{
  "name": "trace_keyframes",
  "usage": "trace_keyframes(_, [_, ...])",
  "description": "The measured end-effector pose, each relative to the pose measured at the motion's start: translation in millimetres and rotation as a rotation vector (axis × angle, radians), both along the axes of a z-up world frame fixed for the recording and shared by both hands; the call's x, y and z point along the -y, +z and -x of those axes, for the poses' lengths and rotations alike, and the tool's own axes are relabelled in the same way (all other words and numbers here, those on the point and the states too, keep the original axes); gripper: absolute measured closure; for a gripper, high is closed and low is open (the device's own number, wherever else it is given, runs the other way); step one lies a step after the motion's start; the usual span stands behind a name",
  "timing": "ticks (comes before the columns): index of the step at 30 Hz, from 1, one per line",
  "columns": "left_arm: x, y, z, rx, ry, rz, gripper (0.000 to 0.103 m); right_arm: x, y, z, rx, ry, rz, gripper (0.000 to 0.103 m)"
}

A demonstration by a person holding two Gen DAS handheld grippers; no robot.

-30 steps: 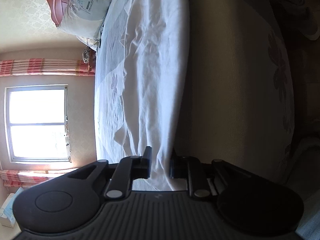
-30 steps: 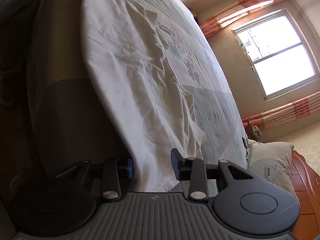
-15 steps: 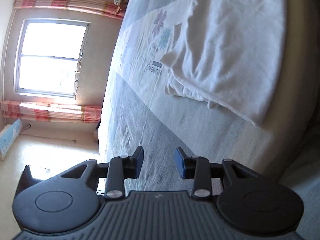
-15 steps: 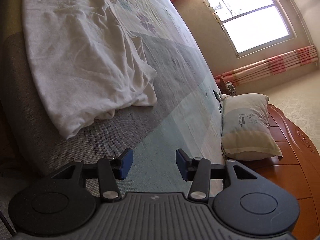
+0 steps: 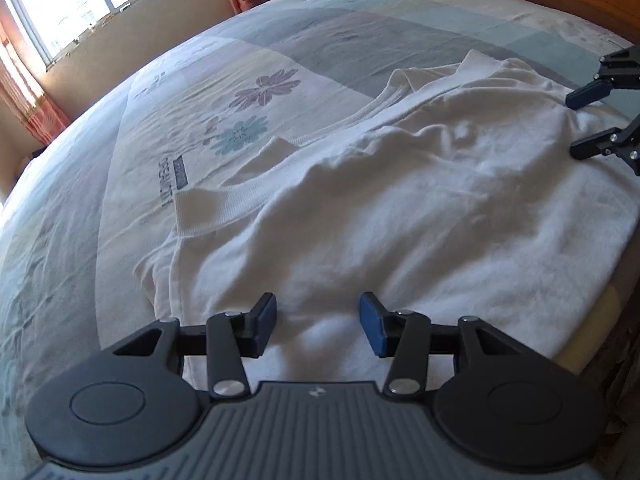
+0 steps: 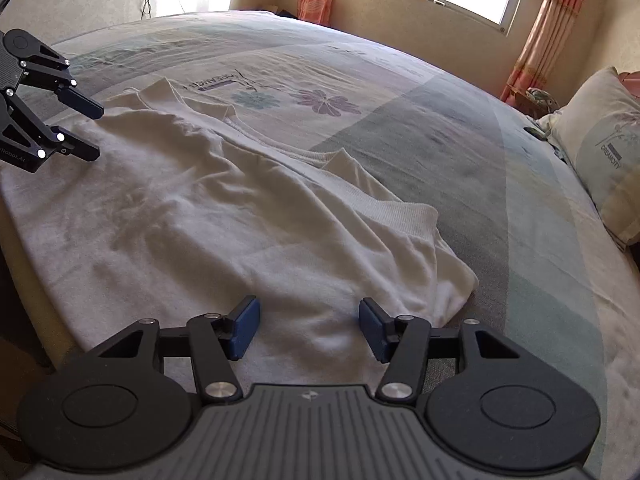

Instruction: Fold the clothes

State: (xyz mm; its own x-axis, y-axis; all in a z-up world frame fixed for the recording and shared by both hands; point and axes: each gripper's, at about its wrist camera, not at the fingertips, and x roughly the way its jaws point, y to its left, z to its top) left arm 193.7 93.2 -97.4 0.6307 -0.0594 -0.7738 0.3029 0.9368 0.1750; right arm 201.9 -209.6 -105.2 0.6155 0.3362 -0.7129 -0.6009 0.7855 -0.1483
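A rumpled white knit shirt is spread on the bed beneath the left tongs and right tongs; both are opening, nothing gripped.

The pillow runs off the right edge; the small dark object beside it is too small to tell.

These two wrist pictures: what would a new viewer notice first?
A rumpled white garment lies folded over near the bed's edge, beside its flower print. Both grippers hang over it, left gripper and right gripper, jaws opening and pinching no cloth. A pillow lies at the head.
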Motion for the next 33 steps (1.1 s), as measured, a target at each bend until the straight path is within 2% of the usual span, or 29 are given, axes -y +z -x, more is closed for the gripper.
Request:
trace_keyframes(2, [-19.0,7.1,2.3,-0.024,0.04,0.093,0.051,16.6,0.9,2.6,-0.02,-0.031,-0.021,0.031])
trace_keyframes(5, [-25.0,24.5,-3.8,0.007,0.068,0.163,0.051,35.7,8.9,1.2,-0.041,-0.087,-0.041,0.031])
trace_keyframes(8, [-13.9,35.1,-21.2,0.026,0.027,0.303,0.049,31.9,23.1,-15.3,-0.031,-0.131,-0.115,0.031])
trace_keyframes(11, [1.4,21.6,-44.4,0.002,0.006,0.392,0.045,11.2,33.2,-34.8,-0.015,-0.144,-0.198,0.031])
trace_keyframes(14, [16.9,6.2,-68.0,-0.026,-0.011,0.474,0.043,-18.0,23.9,-56.5,-0.029,-0.159,-0.224,0.031])
trace_keyframes(16, [16.4,-9.1,-79.2,-0.027,0.022,0.472,0.046,-33.6,12.5,-71.0,-0.054,-0.177,-0.226,0.031])
trace_keyframes(18, [5.6,-16.2,-85.5,-0.013,0.05,0.55,0.044,-43.3,-3.9,-84.3,-0.042,-0.208,-0.192,0.03])
trace_keyframes(20, [-5.5,-17.2,-88.9,-0.028,0.095,0.638,0.045,-44.8,-10.5,-90.2,-0.017,-0.217,-0.2,0.024])
trace_keyframes(23, [-11.9,-4.7,-76.6,0.001,0.12,0.653,0.046,-41.2,-8.0,-94.7,-0.034,-0.226,-0.224,0.022])
trace_keyframes(26, [-21.2,2.6,-66.0,0.066,0.157,0.598,0.041,-39.0,2.8,-89.3,-0.032,-0.245,-0.246,0.023])
trace_keyframes(28, [-33.3,-5.6,-69.2,0.053,0.228,0.569,0.043,-36.1,6.6,-82.3,-0.022,-0.252,-0.264,0.023])
trace_keyframes(29, [-39.8,-10.6,-71.6,0.041,0.267,0.555,0.05,-34.4,5.0,-81.6,-0.032,-0.263,-0.269,0.022])
trace_keyframes(31, [-47.9,-7.9,-69.3,0.041,0.299,0.581,0.048,-30.7,2.1,-79.6,-0.045,-0.287,-0.271,0.022])
trace_keyframes(33, [-47.9,0.6,-65.3,0.066,0.308,0.557,0.047,-27.1,5.7,-72.3,-0.046,-0.299,-0.278,0.022])
